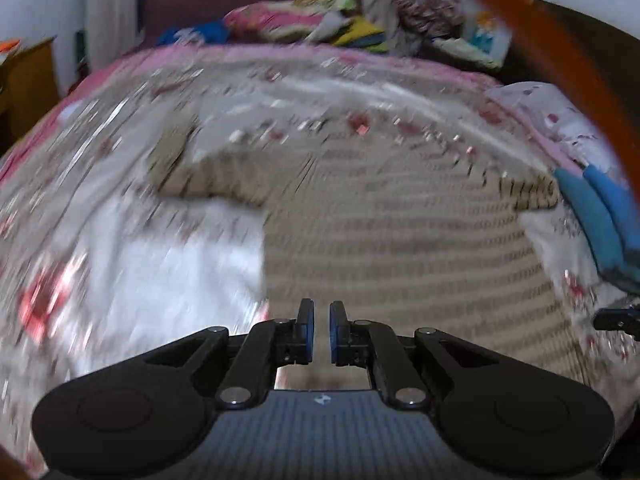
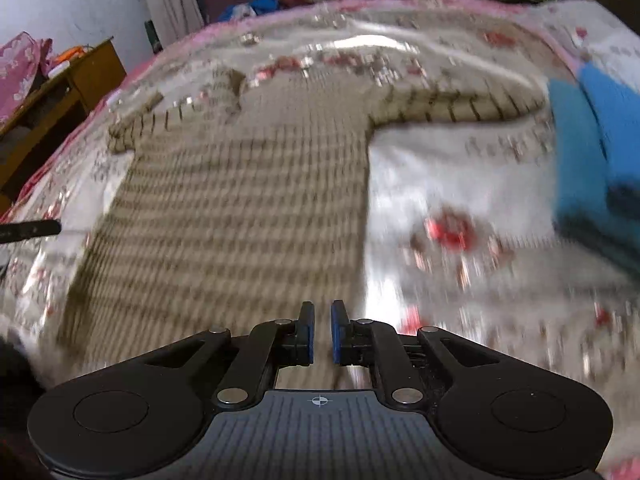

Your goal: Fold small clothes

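Left wrist view shows your left gripper [image 1: 321, 330] with its two blue-padded fingers drawn almost together, only a thin slit between them and no cloth in it. It hangs over the near hem of a beige striped shirt [image 1: 400, 248], which lies flat on the bedspread [image 1: 168, 264] with its sleeves spread to either side at the far end. The shirt fills the middle and right of this view; white bedspread with red flower prints shows to the left of the fingers. At the far right edge, blue folded cloth [image 1: 600, 216] lies just past the shirt's right sleeve, and a dark bit of your other tool pokes in below it. An orange bar [image 1: 560, 56] crosses the upper right corner. Beyond the bedspread, a heap of colourful clothes [image 1: 320, 20] lies at the far end.

From the right wrist view, your right gripper [image 2: 322, 332] has its fingers at a narrow gap too, nothing caught between the pads. It sits above the shirt's [image 2: 240, 208] near right edge. The bedspread [image 2: 460, 184] opens to the right, with the blue folded cloth [image 2: 592, 152] beside the right sleeve. A wooden table [image 2: 80, 76] stands at the far left, off the bed. Both views are smeared by motion, so fine detail of the fabric cannot be told.
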A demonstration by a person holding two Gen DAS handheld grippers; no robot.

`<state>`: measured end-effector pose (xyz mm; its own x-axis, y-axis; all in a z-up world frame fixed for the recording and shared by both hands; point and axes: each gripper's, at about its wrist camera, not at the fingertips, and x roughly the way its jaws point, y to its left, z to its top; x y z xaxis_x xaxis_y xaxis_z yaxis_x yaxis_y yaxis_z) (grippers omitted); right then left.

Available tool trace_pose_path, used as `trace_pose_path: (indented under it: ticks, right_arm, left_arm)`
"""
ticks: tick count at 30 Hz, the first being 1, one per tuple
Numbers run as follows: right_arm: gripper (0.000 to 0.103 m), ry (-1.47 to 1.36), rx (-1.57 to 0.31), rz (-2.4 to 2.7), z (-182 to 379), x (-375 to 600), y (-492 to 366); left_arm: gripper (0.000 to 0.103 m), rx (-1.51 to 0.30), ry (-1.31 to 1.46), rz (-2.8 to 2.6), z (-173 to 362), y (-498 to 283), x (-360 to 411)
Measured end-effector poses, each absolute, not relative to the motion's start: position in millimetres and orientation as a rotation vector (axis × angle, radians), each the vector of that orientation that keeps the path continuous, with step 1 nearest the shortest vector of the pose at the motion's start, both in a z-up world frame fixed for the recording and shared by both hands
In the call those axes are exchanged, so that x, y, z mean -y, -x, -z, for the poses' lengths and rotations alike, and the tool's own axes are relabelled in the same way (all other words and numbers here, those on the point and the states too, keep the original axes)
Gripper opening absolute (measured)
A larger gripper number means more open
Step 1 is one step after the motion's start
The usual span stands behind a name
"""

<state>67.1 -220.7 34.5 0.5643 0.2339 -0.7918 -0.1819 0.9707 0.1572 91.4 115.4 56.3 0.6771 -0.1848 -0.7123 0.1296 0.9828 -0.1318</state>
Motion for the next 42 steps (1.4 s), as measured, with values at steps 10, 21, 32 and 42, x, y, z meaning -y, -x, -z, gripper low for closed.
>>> trace_pose_path:
  ticks: [10,21,32,42]
  right_arm:
    - [0.012,0.067,-0.793,-0.265,-36.0,167.3,-253.3]
    - [0.013,-0.003,-0.827,-0.32,19.5,119.8,-417.1]
    - [0.002,0.082,-0.78,0.001,35.4,149.6,-440.1]
    - [0.016,-0.084,-0.734,-0.088,8.1,156.9,-384.3]
  left_arm:
    - [0.014,-0.743,0.057,0.184,-32.6,-266.0,-95.0]
    - [0.026,-0.816,0.186,0.119,25.4,-359.2,-120.0]
    - [0.017,-0.762,0.134,-0.167,22.7,-353.6,-154.2]
    - [0.017,-0.726,0.102,-0.069,7.8,-311.5,-131.4]
